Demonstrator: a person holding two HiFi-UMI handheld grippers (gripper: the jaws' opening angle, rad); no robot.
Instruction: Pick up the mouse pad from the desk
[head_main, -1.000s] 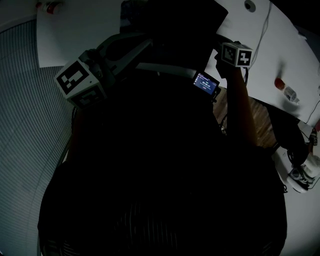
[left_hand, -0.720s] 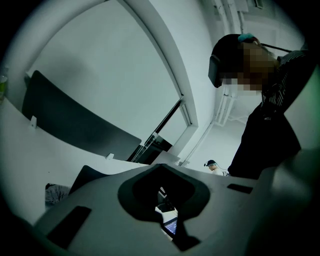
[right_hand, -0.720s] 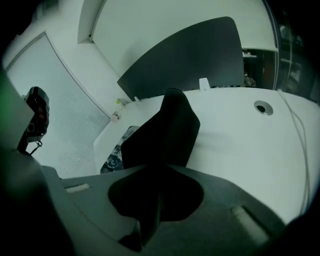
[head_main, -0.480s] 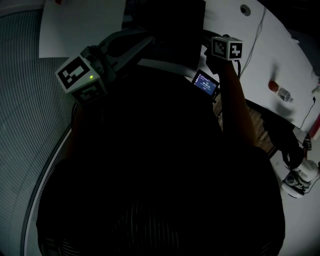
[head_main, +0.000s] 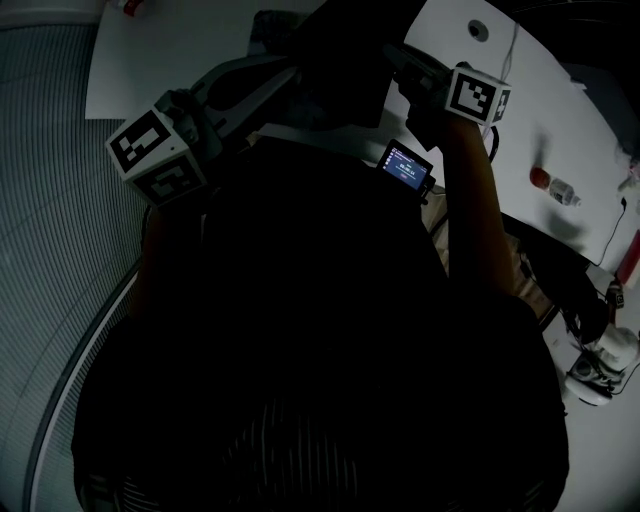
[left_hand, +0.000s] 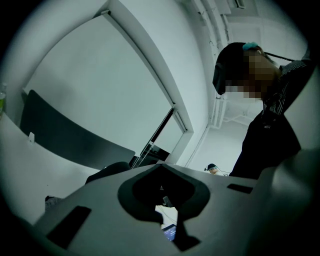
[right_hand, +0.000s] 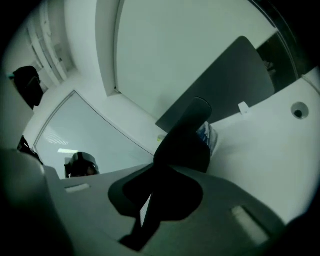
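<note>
The mouse pad (head_main: 340, 55) is a black floppy sheet, lifted off the white desk (head_main: 520, 130) at the top of the head view. My right gripper (head_main: 405, 62) is shut on the pad's right edge. In the right gripper view the pad (right_hand: 185, 140) rises limp from between the jaws of that gripper (right_hand: 172, 167). My left gripper (head_main: 288, 85) reaches toward the pad's left side with its jaws together. The left gripper view shows nothing between the jaws of that gripper (left_hand: 161, 170). Whether it touches the pad I cannot tell.
A small lit screen (head_main: 407, 166) sits at the desk's near edge. A red-capped bottle (head_main: 552, 185) lies on the desk at the right. A dark partition (right_hand: 225, 85) and a cable hole (right_hand: 299, 111) are behind. A person (left_hand: 270, 125) stands close by.
My right gripper has risen and rolled, and it has shifted right in the head view. The mouse pad has lifted and tilted with it. The left gripper has hardly moved.
</note>
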